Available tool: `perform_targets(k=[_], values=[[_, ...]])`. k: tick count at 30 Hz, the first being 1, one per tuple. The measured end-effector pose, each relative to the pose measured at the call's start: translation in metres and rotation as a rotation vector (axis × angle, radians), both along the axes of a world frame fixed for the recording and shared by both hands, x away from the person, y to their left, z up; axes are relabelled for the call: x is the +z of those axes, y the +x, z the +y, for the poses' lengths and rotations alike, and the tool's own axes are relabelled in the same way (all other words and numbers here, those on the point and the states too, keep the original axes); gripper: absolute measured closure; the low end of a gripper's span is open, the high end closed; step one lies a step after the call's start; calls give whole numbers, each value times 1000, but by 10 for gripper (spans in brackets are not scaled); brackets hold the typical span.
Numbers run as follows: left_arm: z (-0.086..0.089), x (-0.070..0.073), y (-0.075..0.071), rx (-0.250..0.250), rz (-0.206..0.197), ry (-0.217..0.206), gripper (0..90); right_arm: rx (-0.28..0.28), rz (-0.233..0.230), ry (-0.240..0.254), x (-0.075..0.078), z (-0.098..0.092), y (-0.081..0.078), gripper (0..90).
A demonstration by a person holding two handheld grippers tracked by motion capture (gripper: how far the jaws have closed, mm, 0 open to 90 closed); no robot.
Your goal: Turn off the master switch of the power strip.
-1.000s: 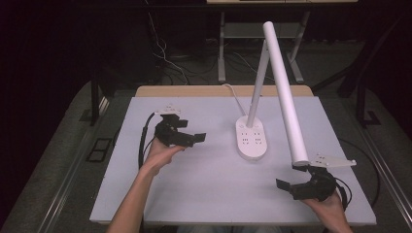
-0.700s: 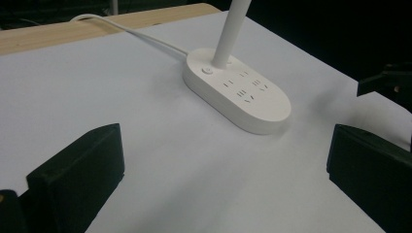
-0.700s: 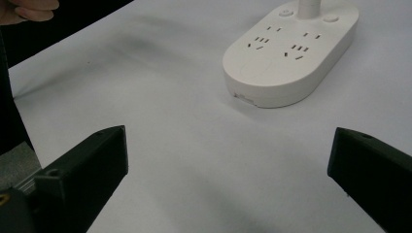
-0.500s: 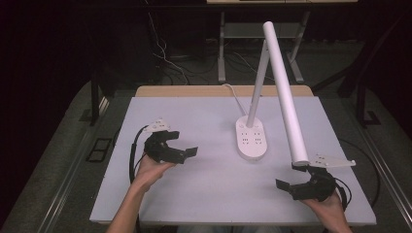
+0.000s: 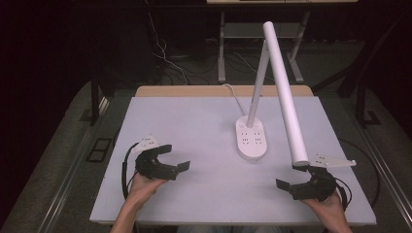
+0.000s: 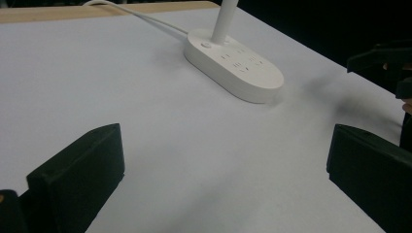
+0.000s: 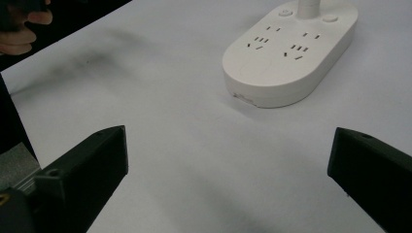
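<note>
Nothing handled yet: left gripper [image 5: 171, 158] at eight o'clock and right gripper [image 5: 292, 176] at five gape empty; desk lamp [image 5: 251, 138] untouched.

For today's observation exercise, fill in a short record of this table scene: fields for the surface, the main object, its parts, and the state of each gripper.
surface: white table top, wooden strip along its far edge
main object: white desk lamp, standing right of centre
lamp base: oval base with socket outlets on top
lamp cord: white cable running to the far edge
left gripper: open, holding nothing, near the front left
right gripper: open, holding nothing, near the front right, below the lamp head's tip
</note>
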State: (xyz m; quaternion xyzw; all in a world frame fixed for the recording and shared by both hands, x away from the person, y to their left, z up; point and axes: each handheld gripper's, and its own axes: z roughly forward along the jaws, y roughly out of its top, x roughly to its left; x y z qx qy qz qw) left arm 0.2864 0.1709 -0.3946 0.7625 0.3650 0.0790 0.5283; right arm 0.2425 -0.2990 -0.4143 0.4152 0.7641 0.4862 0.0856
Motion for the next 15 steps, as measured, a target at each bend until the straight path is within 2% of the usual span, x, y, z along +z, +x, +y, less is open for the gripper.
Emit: perform_targets(k=[8, 15], values=[[9, -17, -19, 20, 4, -12, 0, 1, 1, -2, 0, 1, 0, 5], [11, -22, -23, 19, 1, -23, 0, -1, 10, -3, -1, 1, 0, 5]])
